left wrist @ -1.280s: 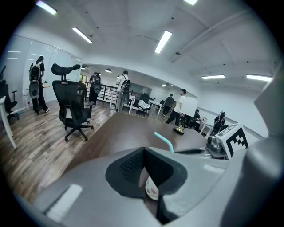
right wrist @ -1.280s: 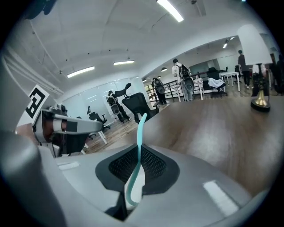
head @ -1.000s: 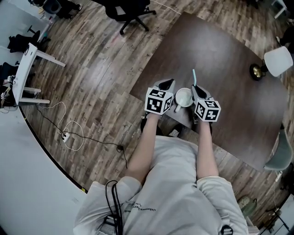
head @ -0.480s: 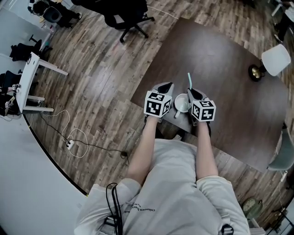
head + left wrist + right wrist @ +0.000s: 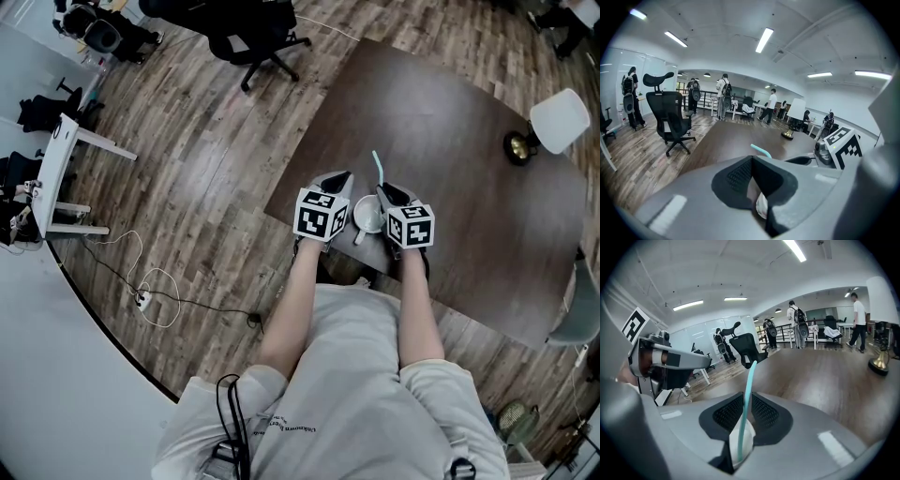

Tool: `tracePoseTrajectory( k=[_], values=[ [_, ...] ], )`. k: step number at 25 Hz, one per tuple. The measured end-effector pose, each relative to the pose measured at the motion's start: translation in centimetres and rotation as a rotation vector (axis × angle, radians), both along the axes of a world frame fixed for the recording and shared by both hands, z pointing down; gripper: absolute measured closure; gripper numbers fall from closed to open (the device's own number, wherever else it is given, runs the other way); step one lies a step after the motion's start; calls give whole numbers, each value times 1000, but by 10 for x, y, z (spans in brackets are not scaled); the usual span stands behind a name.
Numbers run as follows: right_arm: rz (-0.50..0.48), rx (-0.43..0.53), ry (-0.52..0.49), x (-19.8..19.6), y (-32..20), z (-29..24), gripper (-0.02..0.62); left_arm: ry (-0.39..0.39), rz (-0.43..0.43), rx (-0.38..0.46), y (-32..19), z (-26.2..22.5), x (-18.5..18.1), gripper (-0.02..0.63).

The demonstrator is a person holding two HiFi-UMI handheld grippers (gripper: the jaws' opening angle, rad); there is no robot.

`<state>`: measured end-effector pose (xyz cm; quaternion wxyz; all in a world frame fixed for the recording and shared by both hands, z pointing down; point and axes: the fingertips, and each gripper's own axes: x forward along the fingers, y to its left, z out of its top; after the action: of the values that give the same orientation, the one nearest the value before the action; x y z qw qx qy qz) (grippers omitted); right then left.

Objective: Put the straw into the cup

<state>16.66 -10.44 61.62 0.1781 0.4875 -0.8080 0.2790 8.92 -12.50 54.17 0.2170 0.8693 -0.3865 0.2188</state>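
A white cup (image 5: 367, 216) stands near the front edge of the dark brown table (image 5: 450, 112), between my two grippers. My right gripper (image 5: 389, 192) is just right of the cup and shut on a teal straw (image 5: 377, 169), which points up and away over the table. In the right gripper view the straw (image 5: 747, 390) rises from between the jaws of the right gripper (image 5: 745, 413). My left gripper (image 5: 337, 180) is just left of the cup; its jaws meet with nothing held in the left gripper view (image 5: 752, 180). The straw's tip (image 5: 759, 151) shows there.
A black office chair (image 5: 253, 33) stands beyond the table's far-left corner. A small golden object (image 5: 518, 146) and a white chair (image 5: 561, 120) are at the table's right. A white desk (image 5: 56, 159) and a floor cable (image 5: 150, 281) lie left. Several people stand far off.
My right gripper has brought the straw a little to the left, closer to the cup. The cup and my left gripper have stayed about where they were.
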Motion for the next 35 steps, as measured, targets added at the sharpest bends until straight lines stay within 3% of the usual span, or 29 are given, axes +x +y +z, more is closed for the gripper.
tracePoseTrajectory(
  k=[35],
  values=[
    [40,23,-12,23,68,-6,534,-26,26,-51,81,33,12,605]
  ],
)
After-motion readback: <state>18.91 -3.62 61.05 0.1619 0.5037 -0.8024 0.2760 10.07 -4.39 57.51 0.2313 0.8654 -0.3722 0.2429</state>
